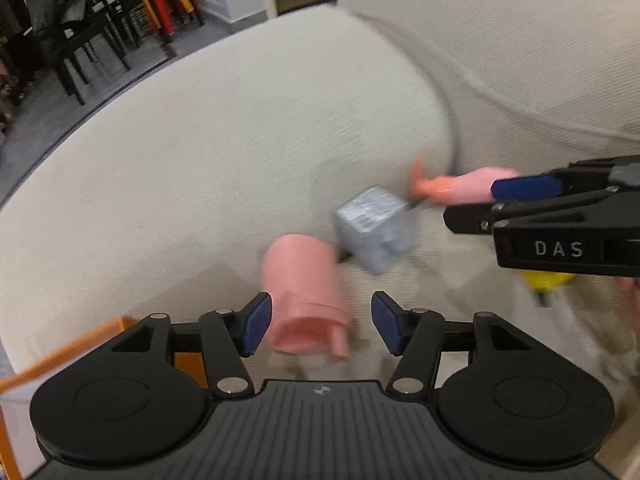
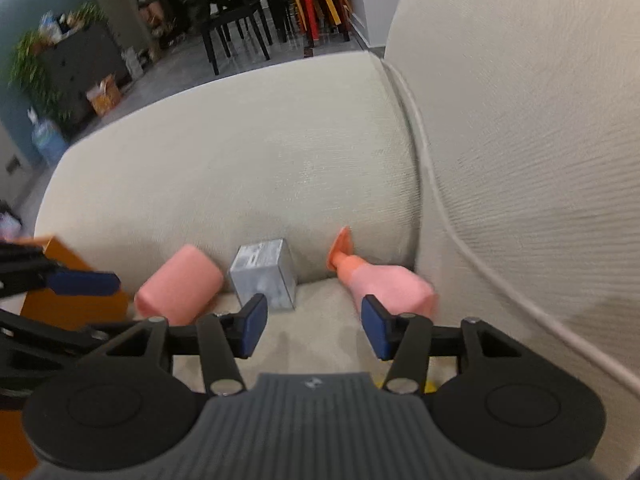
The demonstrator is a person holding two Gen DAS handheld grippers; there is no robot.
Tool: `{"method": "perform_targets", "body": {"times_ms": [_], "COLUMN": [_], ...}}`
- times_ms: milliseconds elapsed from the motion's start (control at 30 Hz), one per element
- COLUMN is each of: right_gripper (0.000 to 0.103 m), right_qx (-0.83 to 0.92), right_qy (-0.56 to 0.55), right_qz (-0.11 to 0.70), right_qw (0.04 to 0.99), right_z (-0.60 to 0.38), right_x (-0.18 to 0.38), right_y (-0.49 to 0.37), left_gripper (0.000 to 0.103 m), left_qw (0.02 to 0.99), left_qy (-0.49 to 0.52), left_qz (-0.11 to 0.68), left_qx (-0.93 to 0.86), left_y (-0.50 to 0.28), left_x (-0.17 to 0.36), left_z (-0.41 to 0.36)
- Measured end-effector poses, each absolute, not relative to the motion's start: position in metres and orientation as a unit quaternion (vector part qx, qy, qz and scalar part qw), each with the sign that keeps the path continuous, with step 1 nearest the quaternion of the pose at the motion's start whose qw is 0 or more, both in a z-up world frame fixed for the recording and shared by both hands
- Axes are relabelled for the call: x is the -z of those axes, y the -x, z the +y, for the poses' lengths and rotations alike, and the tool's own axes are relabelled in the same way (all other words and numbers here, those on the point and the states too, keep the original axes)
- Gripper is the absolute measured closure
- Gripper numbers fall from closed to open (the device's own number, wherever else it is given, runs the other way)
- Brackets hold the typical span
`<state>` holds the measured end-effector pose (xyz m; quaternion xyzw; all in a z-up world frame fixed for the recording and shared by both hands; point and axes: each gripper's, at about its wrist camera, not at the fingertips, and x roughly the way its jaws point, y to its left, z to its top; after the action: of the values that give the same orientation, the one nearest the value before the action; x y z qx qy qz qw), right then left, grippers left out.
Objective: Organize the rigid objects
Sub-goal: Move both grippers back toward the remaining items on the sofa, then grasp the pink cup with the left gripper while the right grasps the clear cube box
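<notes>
Left hand-held gripper (image 1: 322,324) hovers, jaws apart, around the pink cup (image 1: 304,300), pads not touching.

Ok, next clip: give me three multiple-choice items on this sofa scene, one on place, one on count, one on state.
1. Where does the grey box sit?
A. between the pink cup and the pink bottle
B. inside the orange bin
C. on the floor

2. How many pink things lie on the sofa?
A. one
B. two
C. four

3. How does the left gripper stand?
A. shut on the grey box
B. fingers apart, gripping nothing
C. shut and empty

Answers: 1 A, the right wrist view shows the cup to its left and the bottle to its right. 2 B, only the cup and the bottle are pink. 3 B, the blue fingers stand apart around the cup without pressing it.
</notes>
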<state>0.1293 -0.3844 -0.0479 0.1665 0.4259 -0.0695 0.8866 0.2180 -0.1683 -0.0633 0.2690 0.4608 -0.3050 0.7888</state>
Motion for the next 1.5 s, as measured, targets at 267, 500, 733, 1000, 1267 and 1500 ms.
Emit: {"method": "perform_targets", "body": {"times_ms": [267,500,733,1000,1267,1500], "right_gripper": [0.039,0.039,0.047,0.052,0.053,0.054], "right_qx": [0.074,0.057,0.038,0.033,0.037,0.037], "right_qy": [-0.185,-0.145,-0.114,-0.148,-0.167,-0.173], "right_qz": [0.403,0.396,0.410,0.414,0.399,0.385], "right_qw": [0.893,0.905,0.904,0.898,0.901,0.906], "right_z": [-0.360,-0.342,-0.331,-0.346,-0.360,-0.355], "right_x": [0.079,0.092,0.107,0.120,0.113,0.102], "right_y": [-0.168,-0.174,-0.182,-0.187,-0.173,-0.158], "left_gripper": [0.027,0.026,0.032,0.039,0.039,0.041], "left_qw": [0.751,0.737,0.739,0.756,0.783,0.796], "left_qy": [-0.335,-0.380,-0.374,-0.347,-0.273,-0.240], "left_qz": [0.485,0.487,0.493,0.489,0.497,0.491], "left_qx": [0.297,0.274,0.267,0.264,0.256,0.261], "left_y": [-0.226,-0.219,-0.218,-0.211,-0.206,-0.192], "left_x": [0.096,0.117,0.121,0.119,0.094,0.065], "left_z": [-0.174,-0.183,-0.186,-0.179,-0.165,-0.156]}}
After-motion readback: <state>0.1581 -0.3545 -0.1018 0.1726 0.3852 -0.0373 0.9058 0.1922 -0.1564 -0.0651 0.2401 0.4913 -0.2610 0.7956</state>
